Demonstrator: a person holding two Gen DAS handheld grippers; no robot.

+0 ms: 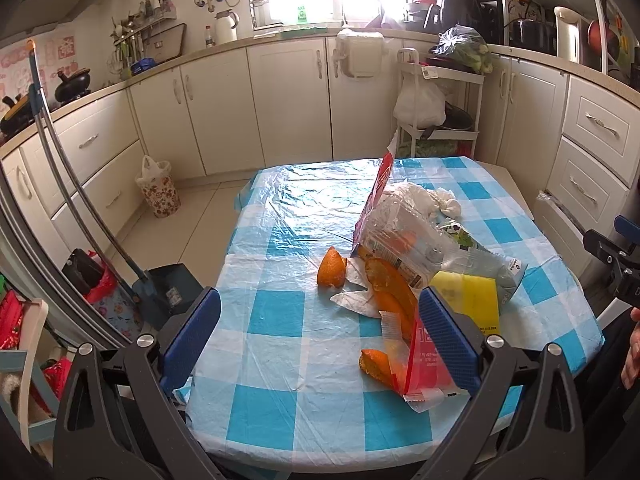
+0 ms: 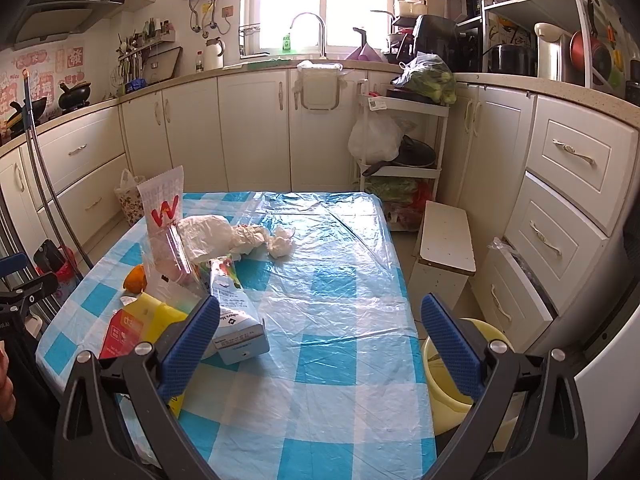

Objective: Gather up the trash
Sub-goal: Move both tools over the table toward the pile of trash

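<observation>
- We see our left gripper (image 1: 320,328) with its blue pads spread wide, nothing between them, hovering over the near edge of the table (image 1: 280,412) with its blue-and-white checked cloth.
- The trash lies ahead and toward the right pad: a piece of orange peel (image 1: 331,267) stands alone just left of the heap, a long peel strip (image 1: 390,292) lies on a crumpled white tissue (image 1: 354,298), and another peel piece (image 1: 374,364) sits near that pad.
- A red-and-clear wrapper (image 1: 424,364) lies right against the inner face of the right pad; we cannot tell whether they touch.
- Further back a tall clear bag with a red panel (image 1: 384,208) stands upright, with a yellow packet (image 1: 472,296) and a pale blue carton (image 1: 492,268) beside it.
- Our right gripper (image 2: 320,348) is also spread wide and holds nothing.
- The same carton (image 2: 236,320) lies just beside its left pad, with the heap to the left of the claw.
- A yellow bucket (image 2: 444,376) stands on the floor off the table's right edge, behind the right pad.
</observation>
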